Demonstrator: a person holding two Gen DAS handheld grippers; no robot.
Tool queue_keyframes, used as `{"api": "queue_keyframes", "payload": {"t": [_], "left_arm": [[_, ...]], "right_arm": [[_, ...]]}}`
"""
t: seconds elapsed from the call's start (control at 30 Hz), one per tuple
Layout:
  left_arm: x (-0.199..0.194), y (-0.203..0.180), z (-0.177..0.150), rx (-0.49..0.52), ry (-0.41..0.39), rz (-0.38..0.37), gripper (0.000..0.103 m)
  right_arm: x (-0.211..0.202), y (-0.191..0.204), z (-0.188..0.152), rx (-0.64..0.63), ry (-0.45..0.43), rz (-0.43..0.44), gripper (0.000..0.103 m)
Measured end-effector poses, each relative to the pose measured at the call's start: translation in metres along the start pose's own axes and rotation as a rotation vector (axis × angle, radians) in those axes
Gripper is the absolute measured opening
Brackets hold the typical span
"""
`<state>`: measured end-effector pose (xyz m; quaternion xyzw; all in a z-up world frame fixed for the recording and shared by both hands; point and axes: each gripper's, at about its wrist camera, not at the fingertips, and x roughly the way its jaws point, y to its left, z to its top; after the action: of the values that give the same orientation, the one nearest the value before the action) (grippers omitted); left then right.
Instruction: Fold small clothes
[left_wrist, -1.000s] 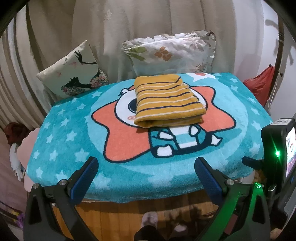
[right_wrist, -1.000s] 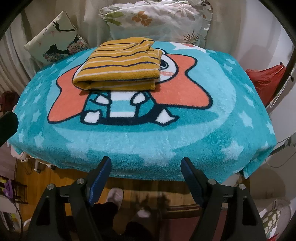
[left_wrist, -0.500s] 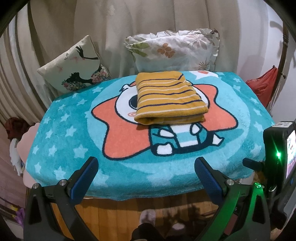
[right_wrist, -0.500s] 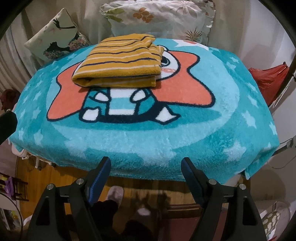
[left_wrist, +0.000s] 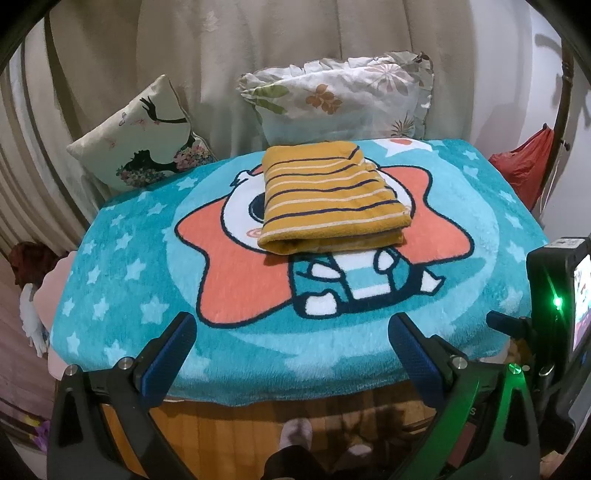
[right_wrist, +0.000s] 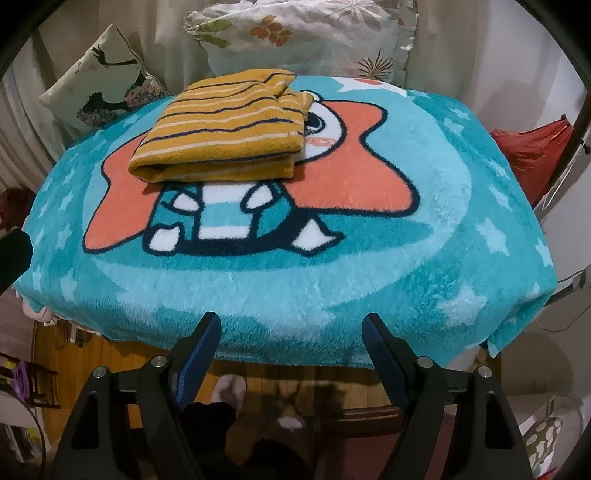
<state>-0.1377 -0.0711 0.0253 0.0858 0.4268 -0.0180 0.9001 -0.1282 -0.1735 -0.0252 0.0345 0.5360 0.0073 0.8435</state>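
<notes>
A mustard-yellow garment with navy and cream stripes (left_wrist: 328, 195) (right_wrist: 229, 125) lies folded into a neat rectangle on the far half of a teal cartoon blanket (left_wrist: 118, 258) (right_wrist: 406, 266). My left gripper (left_wrist: 291, 332) hangs open over the blanket's near edge, well short of the garment, with nothing between its blue pads. In the right wrist view my right gripper (right_wrist: 291, 328) also stands open and empty at the near edge. The right gripper's camera body (left_wrist: 557, 295) shows at the right side of the left wrist view.
Two cushions lean against the curtain behind the blanket: a bird-print one (left_wrist: 140, 144) at the left, a floral one (left_wrist: 340, 96) in the middle. A red bag (left_wrist: 524, 166) hangs at the right. Wooden floor and slippered feet (right_wrist: 229, 391) lie below the near edge.
Both views have drawn back and tilted slightly, so the blanket and folded garment sit a little lower in the frames. The garment has not moved and both grippers stay open.
</notes>
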Motion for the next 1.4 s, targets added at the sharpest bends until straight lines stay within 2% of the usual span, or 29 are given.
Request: {"api": "queue_keyframes", "payload": {"t": [0.4, 0.8, 1.03, 1.4], "left_arm": [[0.012, 0.004, 0.001, -0.003, 0.029, -0.012, 0.103], [0.012, 0.018, -0.001, -0.039, 0.032, -0.008, 0.103], [0.008, 0.023, -0.005, -0.044, 0.031, -0.008, 0.103], [-0.008, 0.025, -0.012, -0.067, 0.001, -0.015, 0.103]], "right_arm": [[0.01, -0.004, 0.003, 0.019, 0.029, -0.002, 0.083], [0.013, 0.01, 0.005, -0.015, 0.037, -0.006, 0.083], [0.008, 0.017, 0.003, -0.032, 0.023, -0.006, 0.083], [-0.014, 0.005, -0.003, 0.022, -0.032, -0.027, 0.083]]}}
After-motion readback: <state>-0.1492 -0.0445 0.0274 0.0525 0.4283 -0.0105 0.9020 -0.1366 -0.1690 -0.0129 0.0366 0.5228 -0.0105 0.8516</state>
